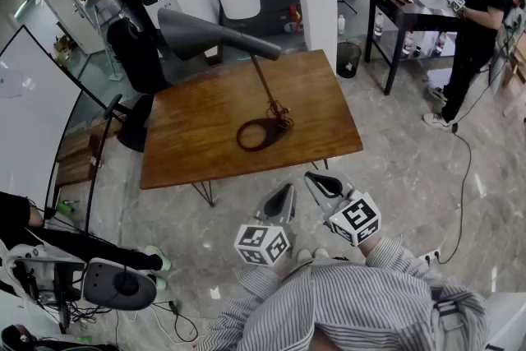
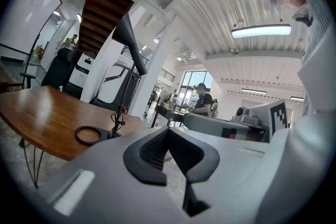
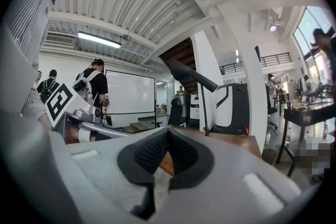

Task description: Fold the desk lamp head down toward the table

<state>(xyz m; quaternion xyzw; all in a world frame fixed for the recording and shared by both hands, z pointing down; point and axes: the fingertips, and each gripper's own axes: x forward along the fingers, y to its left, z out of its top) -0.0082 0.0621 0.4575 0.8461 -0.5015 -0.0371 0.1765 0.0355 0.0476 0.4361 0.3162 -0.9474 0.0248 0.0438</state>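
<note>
- While held side by side just short of the near table edge, clenched tight with nothing between the pads: two grippers, left gripper (image 1: 286, 193) and right gripper (image 1: 319, 181), each bearing one marker cube.
- One desk lamp (image 1: 263, 82), standing near the middle of one wooden table (image 1: 197, 127), well apart from both grippers.
- One lamp head (image 1: 209, 34): dark grey, cone-shaped, raised high, jutting to the left in the head view.
- One thin brownish stem, leaning, joining head to base.
- One ring base (image 1: 260, 133): dark, open in the middle, flat on the wood, with cord bunched at the stem's foot.
- One person (image 1: 481, 20) in dark clothes at a black bench, far right.
</note>
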